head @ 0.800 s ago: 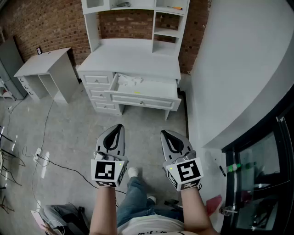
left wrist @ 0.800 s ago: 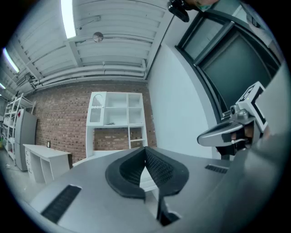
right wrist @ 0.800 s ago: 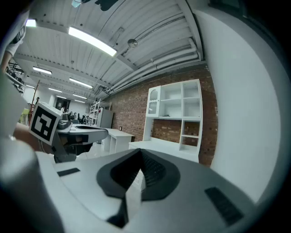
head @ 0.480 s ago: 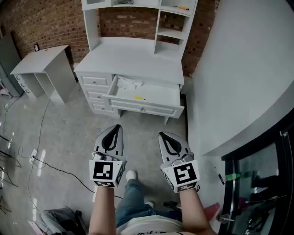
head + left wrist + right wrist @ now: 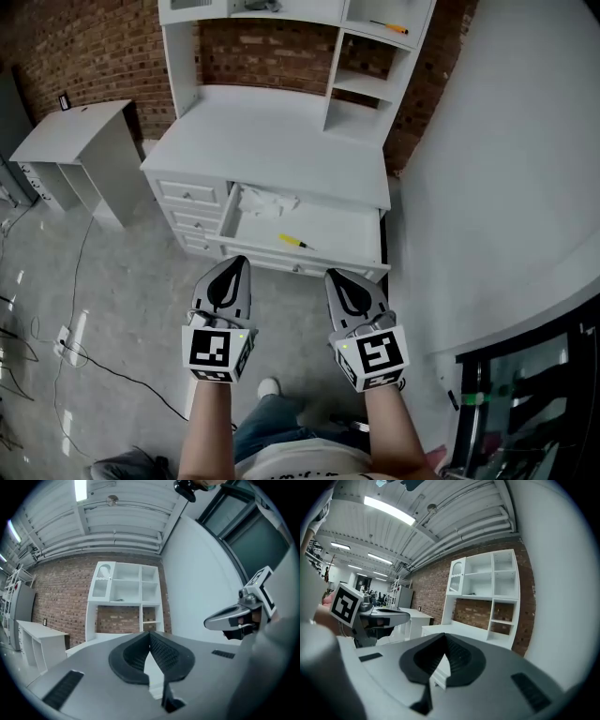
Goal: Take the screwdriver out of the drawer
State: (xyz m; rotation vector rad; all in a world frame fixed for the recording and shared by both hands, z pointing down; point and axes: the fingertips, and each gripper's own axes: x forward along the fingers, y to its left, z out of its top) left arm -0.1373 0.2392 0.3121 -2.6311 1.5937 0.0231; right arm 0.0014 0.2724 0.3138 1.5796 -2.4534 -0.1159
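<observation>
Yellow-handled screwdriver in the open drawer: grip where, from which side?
Grip the yellow-handled screwdriver by its handle, from above, jaws across its length: it lies flat and diagonal on the floor of the open white drawer; a level approach likely meets the drawer front.

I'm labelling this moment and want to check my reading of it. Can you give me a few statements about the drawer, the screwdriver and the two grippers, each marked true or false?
1. The drawer of the white desk stands open. True.
2. The yellow screwdriver lies inside the drawer. True.
3. The right gripper holds the screwdriver. False: its jaws are together on nothing, and it is on the near side of the drawer front.
4. The left gripper has its jaws wide apart. False: its jaws are together, with nothing between them.
5. Some crumpled white material lies in the drawer, apart from the screwdriver. True.
</observation>
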